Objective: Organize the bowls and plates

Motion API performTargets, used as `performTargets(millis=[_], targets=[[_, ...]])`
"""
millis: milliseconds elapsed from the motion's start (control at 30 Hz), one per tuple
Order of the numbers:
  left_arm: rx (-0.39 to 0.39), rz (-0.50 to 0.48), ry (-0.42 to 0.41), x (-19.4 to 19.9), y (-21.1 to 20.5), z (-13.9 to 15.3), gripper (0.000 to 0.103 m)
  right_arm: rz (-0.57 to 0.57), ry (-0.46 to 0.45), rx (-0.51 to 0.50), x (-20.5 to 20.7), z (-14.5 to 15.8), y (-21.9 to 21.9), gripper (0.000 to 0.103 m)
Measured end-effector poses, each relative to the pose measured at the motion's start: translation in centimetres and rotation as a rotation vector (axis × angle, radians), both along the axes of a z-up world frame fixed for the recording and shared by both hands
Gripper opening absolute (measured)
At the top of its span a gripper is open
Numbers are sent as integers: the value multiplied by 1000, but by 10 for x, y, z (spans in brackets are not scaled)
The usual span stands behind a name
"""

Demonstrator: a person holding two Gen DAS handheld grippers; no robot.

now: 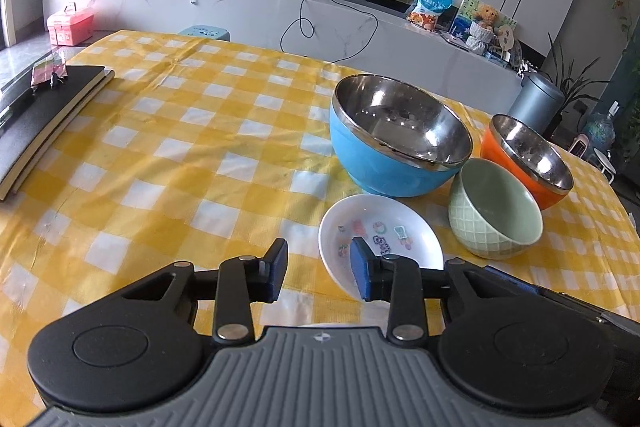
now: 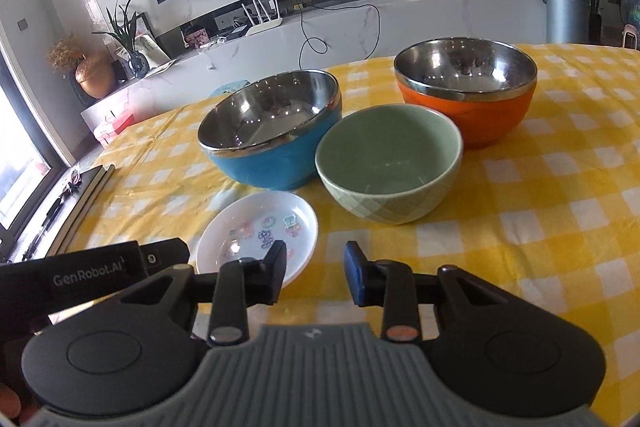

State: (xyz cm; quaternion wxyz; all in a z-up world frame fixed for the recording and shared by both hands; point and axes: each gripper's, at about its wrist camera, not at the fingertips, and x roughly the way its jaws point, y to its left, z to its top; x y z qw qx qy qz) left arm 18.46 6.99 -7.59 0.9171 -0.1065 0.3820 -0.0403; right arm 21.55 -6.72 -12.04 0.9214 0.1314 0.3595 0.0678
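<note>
Four dishes stand close together on the yellow checked cloth (image 1: 180, 147). The big blue bowl (image 1: 400, 139) (image 2: 272, 131) and the orange bowl (image 1: 528, 159) (image 2: 468, 87) are both steel inside. In front of them sit a green ceramic bowl (image 1: 496, 207) (image 2: 388, 163) and a small white plate (image 1: 380, 239) (image 2: 256, 231) with cartoon prints. My left gripper (image 1: 319, 267) is open at the plate's left rim, its right finger overlapping the plate. My right gripper (image 2: 316, 267) is open at the plate's right side, its left finger overlapping the rim. Neither holds anything.
Black notebooks (image 1: 44, 115) (image 2: 92, 183) lie at the table's left edge. In the right wrist view the left gripper's body (image 2: 100, 267) sits close on the left. A white TV console (image 1: 240, 7) runs behind the table. Bare cloth stretches left of the bowls and right of the green one.
</note>
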Motion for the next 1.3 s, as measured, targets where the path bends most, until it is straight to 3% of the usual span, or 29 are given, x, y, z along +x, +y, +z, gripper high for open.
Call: performTargets(millis=[333,600,900,1300], targets=[[-46,10,61,23,-2,-18,25,-9,56,33,21,-16,5,26],[-27,3,62,26,-4,-21,7,-7,56,20,24,-20,10,8],[-26,-2,60,20,-4,-16,6,-10,46,17,21,-15,10,5],[49,-7,30,-16,-10,27,6,26,25,29,-9,18,11,5]])
